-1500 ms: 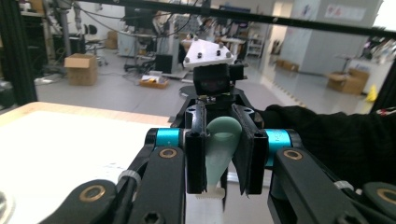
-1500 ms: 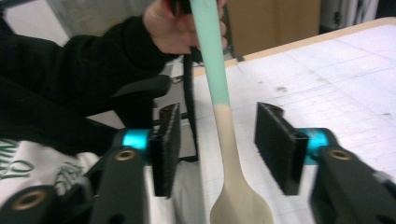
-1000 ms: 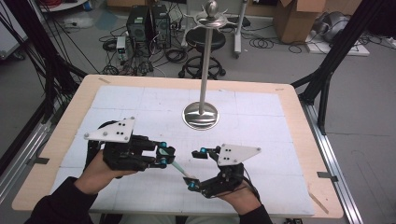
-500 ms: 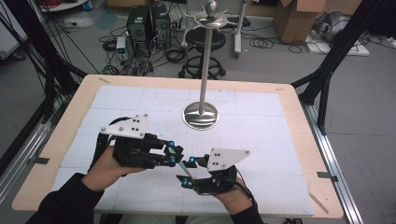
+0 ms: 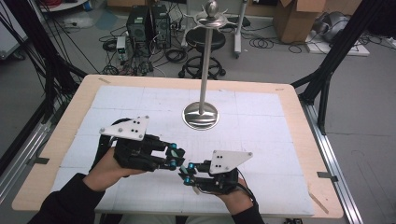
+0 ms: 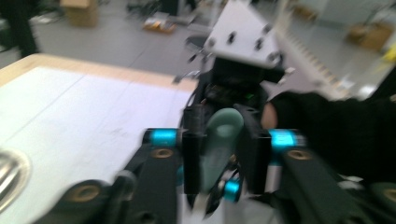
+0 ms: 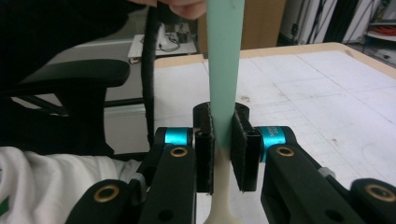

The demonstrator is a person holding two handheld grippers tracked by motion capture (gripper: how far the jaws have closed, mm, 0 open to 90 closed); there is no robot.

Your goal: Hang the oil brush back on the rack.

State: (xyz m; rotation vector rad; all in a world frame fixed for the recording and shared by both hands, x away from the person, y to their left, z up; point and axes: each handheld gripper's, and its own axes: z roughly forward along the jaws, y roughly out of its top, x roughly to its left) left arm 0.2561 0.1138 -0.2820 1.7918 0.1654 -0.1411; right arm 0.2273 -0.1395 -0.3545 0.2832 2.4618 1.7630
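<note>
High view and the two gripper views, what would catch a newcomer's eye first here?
Probably the two grippers meeting nose to nose at the near edge of the table: the right gripper has just closed its jaws on a pale green strip, while the left gripper, just opening, has the strip's rounded end between its jaws. Next, the tall metal stand with a round base, mid-table beyond them.

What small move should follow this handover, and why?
Probably draw the left gripper back off the green strip. Its jaws have just been opening and stand loose around the strip, while the right gripper, whose jaws have just been closing, now clamps it between its pads, so the right seems to have taken it.
</note>
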